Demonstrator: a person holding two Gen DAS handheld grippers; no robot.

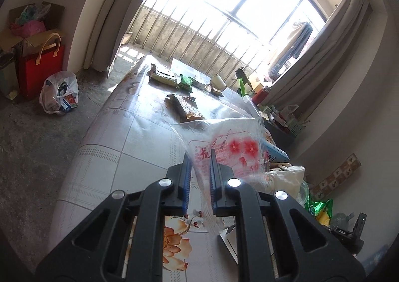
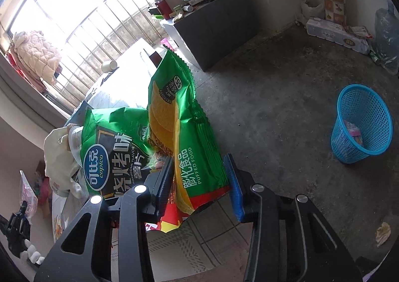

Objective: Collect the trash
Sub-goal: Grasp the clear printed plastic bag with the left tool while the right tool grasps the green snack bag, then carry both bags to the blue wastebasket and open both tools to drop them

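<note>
With jaws nearly closed, L gripper (image 1: 200, 167) pinches clear flower-print bag (image 1: 224, 147) up off table (image 1: 119, 137), presumably as trash sack, while R gripper (image 2: 202, 177), partly open, straddles green chip bag (image 2: 179, 117) at table edge w/o both pads visibly pressing, blue basket (image 2: 361, 122) on floor beyond.

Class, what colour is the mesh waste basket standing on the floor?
Bright blue. The basket shows best in the right wrist view.

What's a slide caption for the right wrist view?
Right tool straddles a green chip bag at the table edge; blue basket waits on the floor.
</note>
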